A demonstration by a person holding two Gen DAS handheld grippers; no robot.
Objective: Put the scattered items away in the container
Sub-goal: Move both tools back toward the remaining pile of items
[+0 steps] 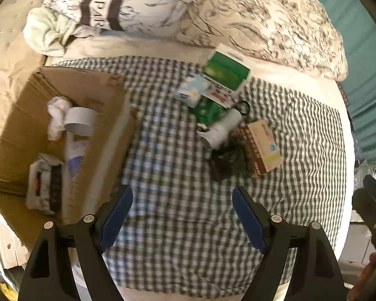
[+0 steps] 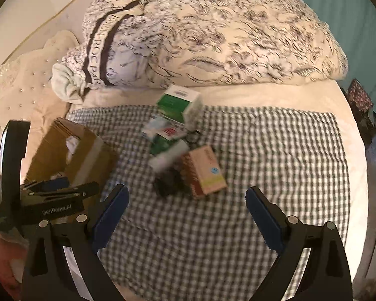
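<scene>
The cardboard box stands open at the left on the checked cloth. In it lie a crumpled white tissue, a white tape roll and a printed packet. Scattered items are piled at centre right: a green-and-white carton, a blue flowered packet, a white tube, a brown-and-pink box and something dark. My left gripper hangs open over bare cloth between box and pile. My right gripper is open and empty, just short of the brown-and-pink box.
A folded flowered duvet lies along the far side of the bed, with a studded cream headboard at the left. A teal curtain hangs on the right. In the right wrist view the left gripper sits beside the cardboard box.
</scene>
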